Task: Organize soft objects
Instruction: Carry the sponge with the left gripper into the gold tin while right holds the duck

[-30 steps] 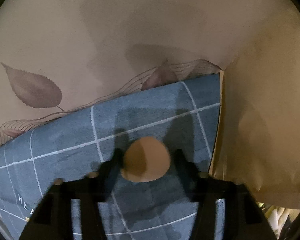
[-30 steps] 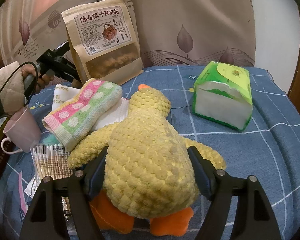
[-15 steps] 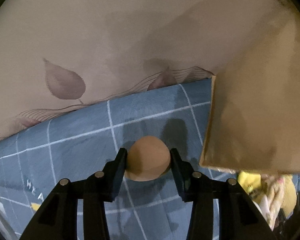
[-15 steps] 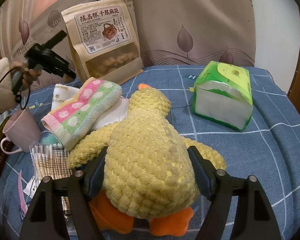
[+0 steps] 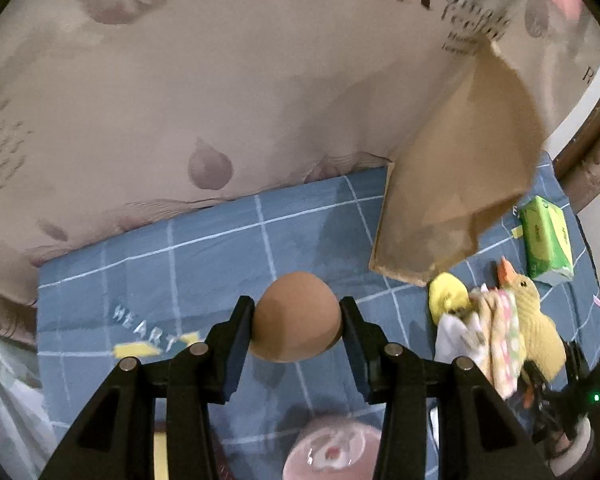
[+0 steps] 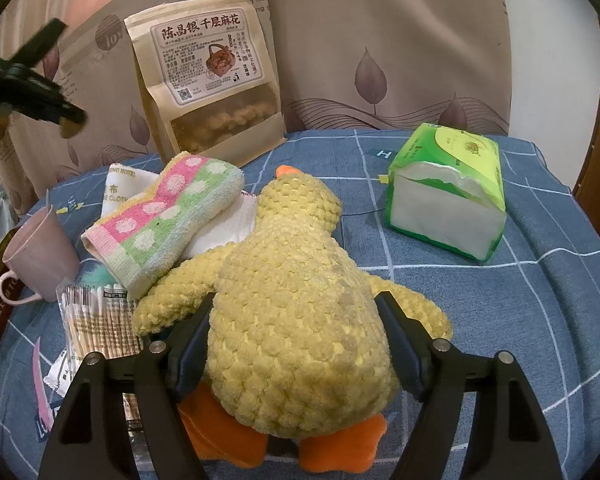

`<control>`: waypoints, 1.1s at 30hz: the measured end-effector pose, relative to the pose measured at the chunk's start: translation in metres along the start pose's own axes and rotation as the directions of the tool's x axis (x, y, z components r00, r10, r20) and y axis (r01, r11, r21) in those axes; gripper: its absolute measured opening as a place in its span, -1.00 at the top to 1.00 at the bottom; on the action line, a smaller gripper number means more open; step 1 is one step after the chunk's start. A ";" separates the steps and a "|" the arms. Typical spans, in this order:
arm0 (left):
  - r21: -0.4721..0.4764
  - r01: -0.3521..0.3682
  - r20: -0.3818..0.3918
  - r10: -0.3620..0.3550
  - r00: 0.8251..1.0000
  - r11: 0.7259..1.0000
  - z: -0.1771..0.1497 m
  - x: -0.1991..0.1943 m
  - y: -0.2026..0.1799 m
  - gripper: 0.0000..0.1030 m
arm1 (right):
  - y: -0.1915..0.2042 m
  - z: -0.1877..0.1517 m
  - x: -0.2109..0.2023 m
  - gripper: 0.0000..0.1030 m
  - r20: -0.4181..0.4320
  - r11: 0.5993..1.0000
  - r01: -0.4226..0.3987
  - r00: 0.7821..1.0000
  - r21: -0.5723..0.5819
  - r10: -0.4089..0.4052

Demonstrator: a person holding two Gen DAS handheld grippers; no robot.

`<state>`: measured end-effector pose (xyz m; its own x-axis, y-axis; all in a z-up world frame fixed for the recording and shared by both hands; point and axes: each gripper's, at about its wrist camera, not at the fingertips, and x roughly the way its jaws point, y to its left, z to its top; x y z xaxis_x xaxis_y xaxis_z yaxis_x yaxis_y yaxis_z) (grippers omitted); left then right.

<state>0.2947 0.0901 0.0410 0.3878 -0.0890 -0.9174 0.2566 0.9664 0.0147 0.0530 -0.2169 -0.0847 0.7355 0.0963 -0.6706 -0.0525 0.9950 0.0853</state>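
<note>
Currently the left gripper (image 5: 298,326) has a brown egg-shaped ball (image 5: 296,316) pinched between its pads at lower centre of its view, clear of the blue checked cloth (image 5: 220,248). Its jaws have just closed a little onto it. Risk: round and smooth, so it could squirt out and roll off. The right gripper (image 6: 296,340) clamps the yellow plush duck (image 6: 296,320) at lower centre. Risk: dragging the duck could pull the striped towel (image 6: 168,220) and tip the pink mug (image 6: 40,256) beside it.
</note>
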 end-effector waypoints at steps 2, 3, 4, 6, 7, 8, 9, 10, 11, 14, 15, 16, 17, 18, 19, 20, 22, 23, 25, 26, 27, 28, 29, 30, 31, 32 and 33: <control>-0.005 -0.008 0.015 0.008 1.000 1.000 -0.013 -0.017 0.005 0.14 | 0.000 0.000 0.000 -0.42 0.000 1.000 0.001 1.000 -0.002 -0.001; -0.008 -0.015 0.022 0.015 1.000 1.000 -0.020 -0.024 0.007 0.14 | 0.000 0.000 0.000 -0.42 0.000 1.000 0.000 1.000 -0.002 0.000; -0.010 -0.020 0.027 0.020 0.999 1.000 -0.025 -0.031 0.009 0.14 | 0.000 0.000 0.000 -0.42 0.000 1.000 0.001 1.000 -0.002 -0.001; -0.015 -0.039 0.038 0.039 0.998 0.999 -0.038 -0.050 0.016 0.14 | 0.000 0.000 0.000 -0.42 0.000 1.000 0.002 1.000 -0.003 -0.002; -0.019 -0.049 0.042 0.050 0.998 0.999 -0.045 -0.059 0.020 0.14 | 0.000 0.000 0.000 -0.42 0.000 1.000 0.002 1.000 -0.003 -0.002; -0.023 -0.059 0.043 0.059 0.997 0.998 -0.051 -0.068 0.025 0.14 | 0.000 0.000 0.000 -0.42 0.000 1.000 0.004 1.000 -0.005 -0.004; -0.029 -0.067 0.045 0.069 0.997 0.997 -0.057 -0.072 0.029 0.14 | 0.001 0.000 0.000 -0.42 -0.001 1.000 0.005 1.000 -0.006 -0.005; -0.036 -0.081 0.048 0.083 0.995 0.996 -0.064 -0.079 0.036 0.14 | 0.001 0.000 0.000 -0.42 -0.001 1.000 0.006 1.000 -0.007 -0.006; -0.043 -0.091 0.049 0.093 0.994 0.995 -0.070 -0.084 0.042 0.14 | 0.001 0.000 0.000 -0.42 -0.001 1.000 0.008 1.000 -0.010 -0.008; -0.092 -0.120 0.035 0.124 0.992 0.988 -0.093 -0.090 0.068 0.14 | 0.001 -0.001 -0.001 -0.42 -0.001 1.000 0.012 1.000 -0.017 -0.012; -0.101 -0.128 0.029 0.132 0.991 0.987 -0.099 -0.091 0.073 0.14 | 0.001 -0.001 -0.001 -0.42 -0.001 1.000 0.014 1.000 -0.018 -0.014; -0.115 -0.137 0.015 0.140 0.990 0.984 -0.108 -0.089 0.082 0.14 | 0.000 -0.002 -0.001 -0.42 -0.002 1.000 0.015 1.000 -0.020 -0.015; -0.126 -0.145 0.003 0.146 0.989 0.981 -0.115 -0.086 0.088 0.14 | 0.001 -0.002 -0.001 -0.42 -0.002 1.000 0.017 1.000 -0.022 -0.017; -0.141 -0.155 -0.015 0.154 0.988 0.978 -0.125 -0.082 0.098 0.14 | 0.001 -0.002 -0.001 -0.42 -0.003 1.000 0.019 1.000 -0.024 -0.019; -0.153 -0.161 -0.026 0.159 0.987 0.975 -0.132 -0.078 0.104 0.14 | 0.001 -0.002 -0.001 -0.42 -0.004 0.999 0.021 1.000 -0.027 -0.021; -0.172 -0.167 -0.043 0.162 0.986 0.971 -0.142 -0.072 0.114 0.14 | 0.002 -0.002 -0.002 -0.42 -0.004 0.999 0.023 1.000 -0.029 -0.023; -0.203 -0.174 -0.065 0.164 0.984 0.964 -0.156 -0.062 0.129 0.14 | 0.003 -0.002 -0.002 -0.40 -0.006 0.999 0.027 1.000 -0.035 -0.027; -0.221 -0.177 -0.079 0.164 0.983 0.959 -0.162 -0.056 0.137 0.14 | 0.003 -0.002 -0.002 -0.38 -0.006 0.999 0.028 1.000 -0.037 -0.029; -0.260 -0.186 -0.108 0.163 0.981 0.947 -0.176 -0.043 0.154 0.14 | 0.003 -0.001 -0.002 -0.34 -0.008 0.999 0.031 0.999 -0.039 -0.031; -0.273 -0.192 -0.119 0.166 0.979 0.943 -0.181 -0.038 0.160 0.14 | 0.004 -0.001 -0.002 -0.33 -0.008 0.999 0.034 0.999 -0.041 -0.034; -0.289 -0.202 -0.130 0.170 0.977 0.936 -0.187 -0.032 0.168 0.14 | 0.004 -0.001 -0.003 -0.32 -0.008 0.998 0.037 0.999 -0.042 -0.037; -0.296 -0.209 -0.134 0.176 0.975 0.932 -0.190 -0.028 0.173 0.14 | 0.004 0.000 -0.004 -0.30 -0.012 0.998 0.041 0.999 -0.047 -0.042; -0.306 -0.215 -0.137 0.180 0.974 0.927 -0.194 -0.024 0.179 0.14 | 0.005 0.001 -0.003 -0.30 -0.015 0.998 0.044 0.999 -0.051 -0.045; -0.313 -0.216 -0.142 0.179 0.974 0.925 -0.196 -0.021 0.182 0.14 | 0.006 0.002 -0.004 -0.29 -0.016 0.997 0.049 0.999 -0.054 -0.050; -0.319 -0.218 -0.145 0.180 0.973 0.922 -0.199 -0.017 0.187 0.14 | 0.006 0.003 -0.004 -0.27 -0.019 0.997 0.052 0.998 -0.054 -0.053; -0.323 -0.219 -0.145 0.181 0.973 0.921 -0.200 -0.014 0.190 0.14 | 0.008 0.003 -0.004 -0.26 -0.022 0.997 0.053 0.998 -0.054 -0.055; -0.323 -0.227 -0.146 0.188 0.971 0.919 -0.202 -0.011 0.193 0.14 | 0.008 0.004 -0.005 -0.24 -0.024 0.997 0.057 0.998 -0.056 -0.058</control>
<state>0.1615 0.3261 -0.0262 0.2957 0.1309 -0.9463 -0.1383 0.9860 0.0932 0.0522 -0.2092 -0.0778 0.7210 0.0386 -0.6918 -0.0482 0.9988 0.0055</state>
